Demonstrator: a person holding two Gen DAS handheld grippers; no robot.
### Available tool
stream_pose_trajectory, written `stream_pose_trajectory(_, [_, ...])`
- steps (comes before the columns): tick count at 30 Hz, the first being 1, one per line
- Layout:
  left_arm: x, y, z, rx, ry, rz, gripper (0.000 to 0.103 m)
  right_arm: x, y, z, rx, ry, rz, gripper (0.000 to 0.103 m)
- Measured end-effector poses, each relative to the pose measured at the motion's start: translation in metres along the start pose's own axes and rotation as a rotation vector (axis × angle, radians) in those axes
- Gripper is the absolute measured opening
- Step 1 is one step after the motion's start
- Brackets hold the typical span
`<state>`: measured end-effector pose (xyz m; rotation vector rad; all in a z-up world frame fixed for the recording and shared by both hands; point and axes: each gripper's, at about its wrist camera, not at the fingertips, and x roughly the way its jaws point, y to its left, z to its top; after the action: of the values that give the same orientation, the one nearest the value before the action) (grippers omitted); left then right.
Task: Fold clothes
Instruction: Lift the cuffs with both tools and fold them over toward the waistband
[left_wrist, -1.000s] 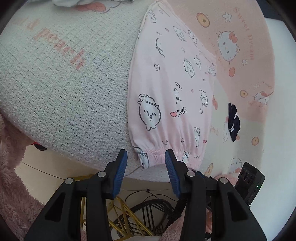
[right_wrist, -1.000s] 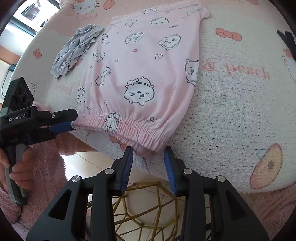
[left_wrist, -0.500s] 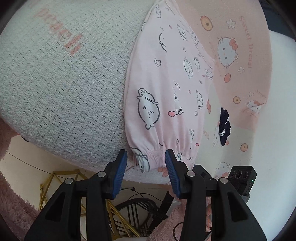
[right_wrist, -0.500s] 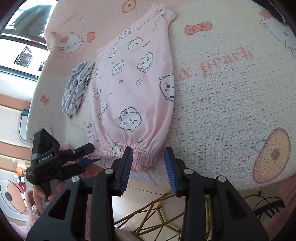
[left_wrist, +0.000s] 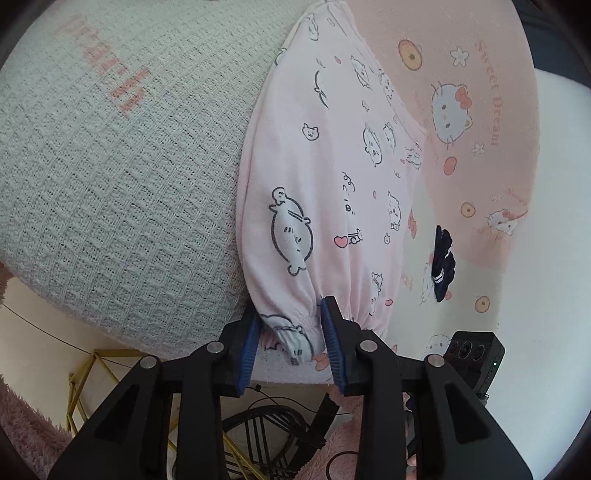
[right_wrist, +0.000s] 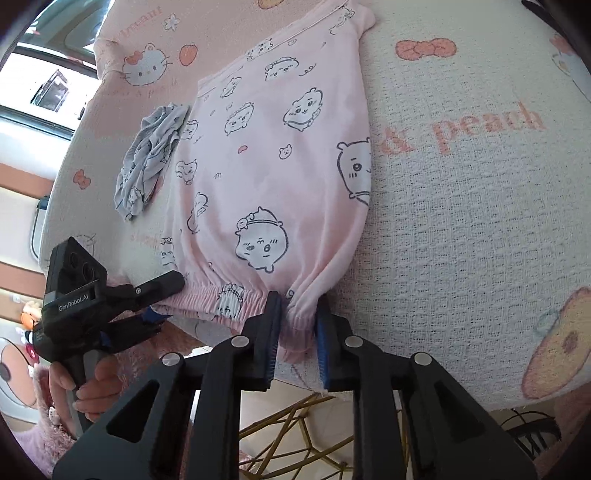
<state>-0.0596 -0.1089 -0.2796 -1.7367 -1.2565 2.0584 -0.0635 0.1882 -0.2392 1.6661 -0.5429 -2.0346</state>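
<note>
While both jaws are closing, left gripper (left_wrist: 290, 334) and right gripper (right_wrist: 297, 325) pinch the waistband (right_wrist: 221, 297) of the pink shorts (right_wrist: 273, 162).

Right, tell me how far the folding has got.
Done: the pink cartoon-print shorts lie spread flat on the textured bedspread. In hand: the left gripper and right gripper are closing their jaws on the elastic waistband's corners. Left: every fold, plus the crumpled grey garment beside them.

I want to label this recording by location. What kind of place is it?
Probably a home bedroom: pink pyjama trousers lie on a bed with a cartoon-cat cover, a crumpled grey garment beside them, a window behind.
</note>
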Motion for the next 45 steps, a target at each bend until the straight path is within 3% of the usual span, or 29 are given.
stream_pose_trajectory(2, [-0.001, -0.003, -0.001, 0.017, -0.008, 0.011, 0.025, -0.001, -0.001, -0.001, 0.014, -0.002, 0.018, 0.015])
stream_pose_trajectory(4, [-0.005, 0.000, -0.001, -0.012, -0.013, -0.027, 0.025, -0.002, -0.004, -0.002, 0.032, -0.004, 0.036, 0.017])
stream_pose_trajectory(7, [-0.002, 0.007, 0.001, -0.052, 0.002, -0.042, 0.026, 0.004, -0.008, -0.001, 0.072, 0.007, 0.076, 0.027])
stream_pose_trajectory(8, [0.000, 0.009, 0.002, -0.065, 0.010, -0.041, 0.026, 0.005, -0.009, -0.001, 0.086, 0.004, 0.105, 0.035])
stream_pose_trajectory(10, [0.003, 0.011, 0.005, -0.082, 0.015, -0.051, 0.027, 0.007, -0.007, 0.000, 0.079, 0.005, 0.115, 0.037])
stream_pose_trajectory(11, [0.003, 0.009, 0.005, -0.075, 0.017, -0.051, 0.026, 0.007, -0.005, 0.000, 0.055, 0.009, 0.100, 0.033])
stream_pose_trajectory(12, [0.002, 0.006, 0.005, -0.055, 0.013, -0.044, 0.026, 0.007, -0.001, -0.001, 0.027, 0.009, 0.062, 0.019])
stream_pose_trajectory(13, [0.001, 0.003, 0.004, -0.033, 0.004, -0.034, 0.025, 0.007, 0.002, -0.002, 0.005, 0.006, 0.035, 0.016])
stream_pose_trajectory(15, [-0.004, -0.003, 0.000, -0.001, -0.014, -0.020, 0.022, 0.001, 0.004, -0.005, 0.008, -0.007, 0.067, 0.012])
stream_pose_trajectory(19, [-0.012, -0.001, -0.001, -0.024, -0.010, -0.079, 0.021, -0.007, 0.007, -0.008, 0.008, -0.027, 0.103, 0.015])
stream_pose_trajectory(23, [0.002, 0.008, 0.006, -0.056, 0.022, -0.023, 0.024, 0.009, 0.000, -0.003, 0.041, 0.015, 0.096, 0.020])
stream_pose_trajectory(28, [-0.008, -0.006, 0.001, 0.029, 0.000, 0.029, 0.018, 0.004, 0.009, -0.008, -0.017, 0.009, 0.066, 0.012])
stream_pose_trajectory(34, [-0.034, -0.018, -0.015, 0.042, 0.008, -0.008, 0.017, -0.035, 0.028, -0.027, -0.083, -0.032, 0.069, 0.011])
stream_pose_trajectory(37, [-0.038, -0.019, -0.024, 0.038, 0.037, -0.015, 0.017, -0.041, 0.026, -0.037, -0.051, -0.024, 0.080, 0.011])
stream_pose_trajectory(41, [-0.034, -0.017, -0.031, 0.050, 0.093, 0.025, 0.017, -0.035, 0.019, -0.044, -0.013, 0.038, 0.068, 0.011])
stream_pose_trajectory(45, [-0.036, -0.020, -0.025, 0.065, 0.105, 0.039, 0.017, -0.033, 0.020, -0.040, -0.016, 0.047, 0.068, 0.011])
